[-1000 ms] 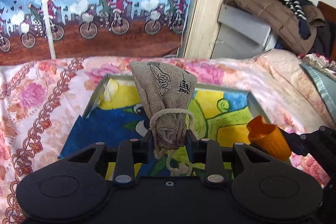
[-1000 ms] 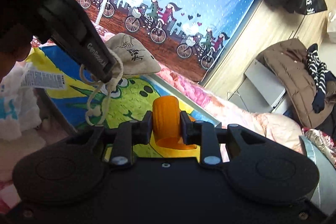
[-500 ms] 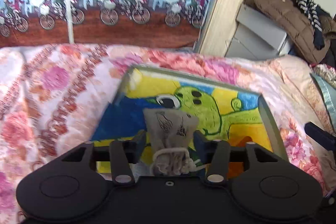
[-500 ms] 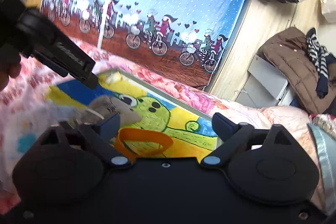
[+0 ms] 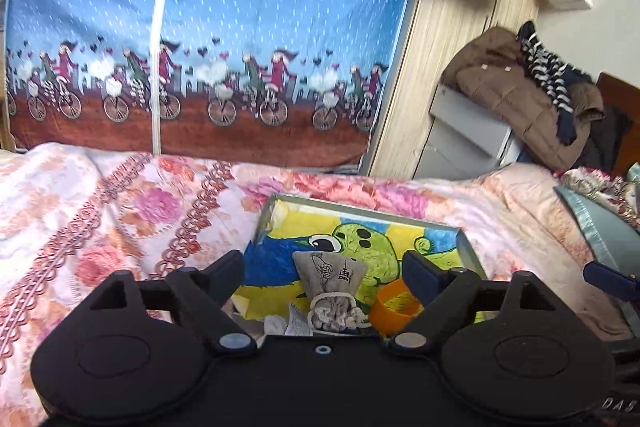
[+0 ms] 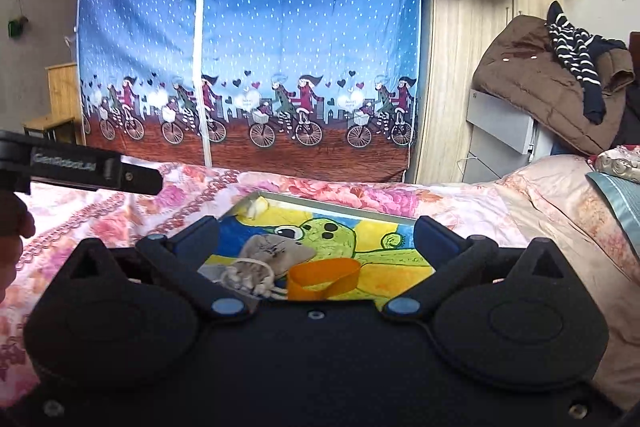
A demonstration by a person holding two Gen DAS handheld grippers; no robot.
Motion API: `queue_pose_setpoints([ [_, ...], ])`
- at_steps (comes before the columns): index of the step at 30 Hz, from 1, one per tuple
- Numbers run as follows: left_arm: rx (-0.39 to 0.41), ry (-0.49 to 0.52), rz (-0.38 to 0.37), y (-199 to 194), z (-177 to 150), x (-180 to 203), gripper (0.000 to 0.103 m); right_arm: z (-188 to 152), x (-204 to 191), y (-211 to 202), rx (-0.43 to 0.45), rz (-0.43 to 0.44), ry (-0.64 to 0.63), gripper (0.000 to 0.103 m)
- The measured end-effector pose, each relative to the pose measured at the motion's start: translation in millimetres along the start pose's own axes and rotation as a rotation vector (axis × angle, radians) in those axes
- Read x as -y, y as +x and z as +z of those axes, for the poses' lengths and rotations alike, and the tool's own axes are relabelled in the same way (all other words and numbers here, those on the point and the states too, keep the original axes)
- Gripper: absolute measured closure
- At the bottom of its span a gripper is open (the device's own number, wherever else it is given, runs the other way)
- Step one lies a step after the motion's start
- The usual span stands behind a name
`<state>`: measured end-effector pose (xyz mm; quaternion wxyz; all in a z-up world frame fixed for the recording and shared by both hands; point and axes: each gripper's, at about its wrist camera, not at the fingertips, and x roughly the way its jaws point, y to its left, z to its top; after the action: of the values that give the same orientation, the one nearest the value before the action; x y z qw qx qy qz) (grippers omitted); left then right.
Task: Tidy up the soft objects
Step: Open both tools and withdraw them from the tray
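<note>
A grey drawstring pouch [image 5: 332, 279] lies in the shallow tray [image 5: 360, 207] with the green cartoon picture. Beside it on the right sits an orange soft cup [image 5: 394, 307]. My left gripper [image 5: 324, 267] hangs above and behind them, its jaws opening wide, with nothing between the pads. In the right wrist view the pouch [image 6: 272, 253] and the cup [image 6: 324, 277] rest in the tray [image 6: 332, 203]. My right gripper [image 6: 316, 239] is above them, jaws opening and free of both. A white tagged item [image 5: 276, 325] peeks out near the tray's front, mostly hidden.
The tray sits on a pink floral bedspread [image 5: 120, 227]. Behind stands a blue cloth wall with cyclists [image 6: 248, 67], then a wooden wardrobe [image 6: 452, 87]. A brown coat [image 6: 532, 87] lies on a grey box at right. The left gripper [image 6: 80, 167] and a hand [image 6: 12, 227] show at left.
Both grippers let go: the pouch and the orange cup dropped from the jaws and now rest in the tray. Both grippers opened wide, drew back and rose.
</note>
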<state>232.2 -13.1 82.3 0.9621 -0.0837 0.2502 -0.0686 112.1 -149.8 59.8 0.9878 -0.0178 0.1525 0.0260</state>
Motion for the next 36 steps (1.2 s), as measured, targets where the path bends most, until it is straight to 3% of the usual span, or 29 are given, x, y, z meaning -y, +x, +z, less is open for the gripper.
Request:
queue_pose_setpoints([
  [9,0.085,0.042,0.011,-80,-35,-8,0.001,-15,-12,-52,0.007,-0.012,0.012,0.000],
  [22,0.073,0.092,0.048,-142,-100,-33,0.001,-30,-11,-77,-0.051,-0.073,0.089,0.000],
  [29,-0.011,0.127,0.046,-138,-118,-34,0.001,-34,-3,-68,-0.094,-0.124,0.136,0.000],
  [36,-0.118,0.158,0.045,-120,-133,-33,0.001,-44,16,-34,-0.243,-0.125,0.213,0.000],
])
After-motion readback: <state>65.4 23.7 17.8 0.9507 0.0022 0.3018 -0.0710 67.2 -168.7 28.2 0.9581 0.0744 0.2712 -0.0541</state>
